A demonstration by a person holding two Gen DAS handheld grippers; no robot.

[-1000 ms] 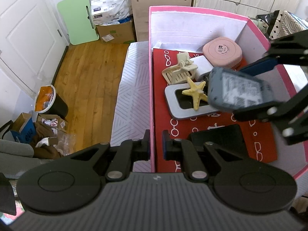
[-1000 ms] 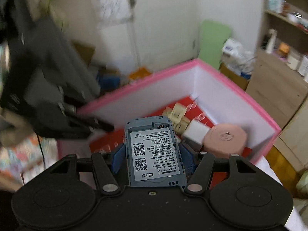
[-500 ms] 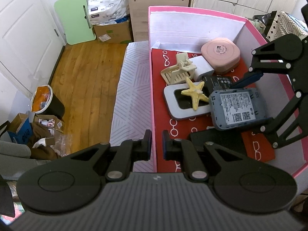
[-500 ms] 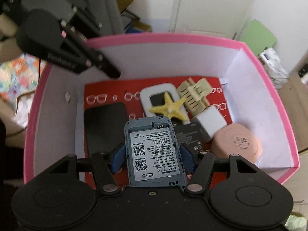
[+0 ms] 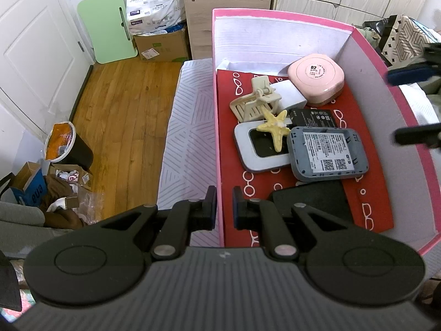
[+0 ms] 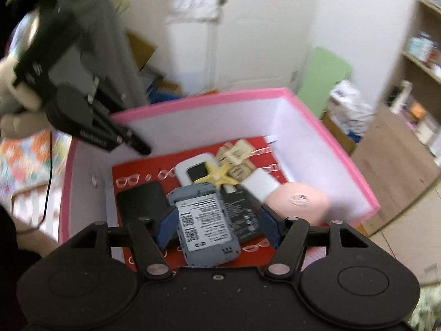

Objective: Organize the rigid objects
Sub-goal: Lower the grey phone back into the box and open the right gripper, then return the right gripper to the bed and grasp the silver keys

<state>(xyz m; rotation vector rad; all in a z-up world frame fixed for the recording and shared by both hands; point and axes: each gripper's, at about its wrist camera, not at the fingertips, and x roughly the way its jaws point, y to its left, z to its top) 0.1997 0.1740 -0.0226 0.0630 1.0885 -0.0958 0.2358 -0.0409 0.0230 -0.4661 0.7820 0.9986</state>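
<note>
A pink-rimmed box (image 5: 369, 55) with white inner walls fills the right half of the left wrist view, resting on a pale striped bed cover (image 5: 190, 127). A red mat printed with white glasses (image 5: 237, 176) lines its floor. On the mat lie a pink rounded case (image 5: 317, 78) at upper right, a grey device with a label (image 5: 328, 153) in the centre, and a black flat item (image 5: 311, 201) below it.

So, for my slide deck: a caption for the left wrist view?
Shut left gripper straddles the pink box wall; grey device lies inside, right gripper open.
</note>
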